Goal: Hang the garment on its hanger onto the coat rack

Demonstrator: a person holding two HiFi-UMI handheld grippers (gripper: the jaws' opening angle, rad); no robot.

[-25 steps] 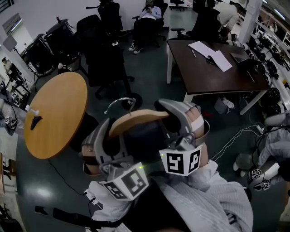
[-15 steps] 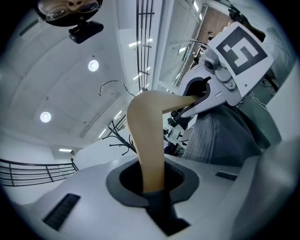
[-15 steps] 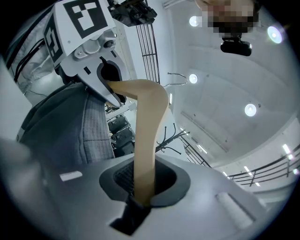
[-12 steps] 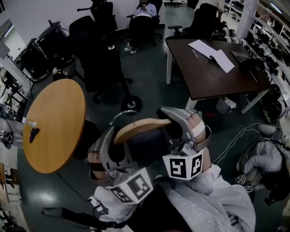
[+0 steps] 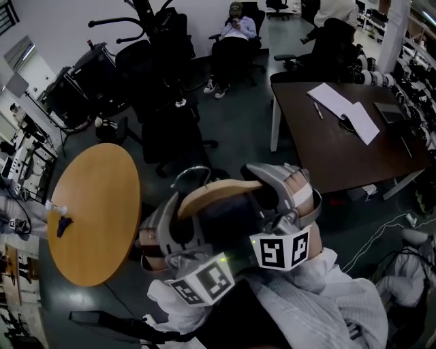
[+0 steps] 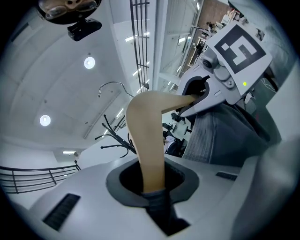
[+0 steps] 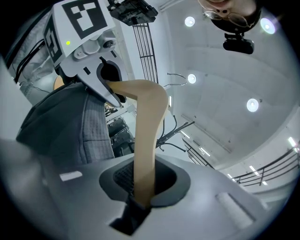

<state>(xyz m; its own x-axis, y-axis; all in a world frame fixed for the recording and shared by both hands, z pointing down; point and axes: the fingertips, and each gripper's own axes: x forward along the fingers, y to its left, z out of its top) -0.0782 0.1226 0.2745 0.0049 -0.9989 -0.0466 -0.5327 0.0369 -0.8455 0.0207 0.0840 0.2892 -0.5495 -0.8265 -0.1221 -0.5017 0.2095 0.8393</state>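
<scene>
A pale wooden hanger (image 5: 216, 193) with a metal hook (image 5: 191, 172) is held level close below me, a dark grey garment (image 5: 221, 221) draped from it. My left gripper (image 5: 174, 213) is shut on its left arm, and my right gripper (image 5: 264, 187) is shut on its right arm. In the left gripper view the hanger arm (image 6: 147, 140) rises out of the jaws toward the right gripper (image 6: 225, 70). In the right gripper view the hanger (image 7: 145, 136) runs up to the left gripper (image 7: 89, 47). The black coat rack (image 5: 146, 17) stands at the far wall.
A round wooden table (image 5: 88, 218) is at the left. A dark desk (image 5: 347, 150) with papers stands at the right. Black office chairs (image 5: 170, 129) lie between me and the rack. A seated person (image 5: 235, 34) is at the back. Cables (image 5: 381, 228) trail on the floor.
The view has swung so that the coat rack's arms now show at the top left. Both grippers keep their hold on the hanger, which sits slightly further right.
</scene>
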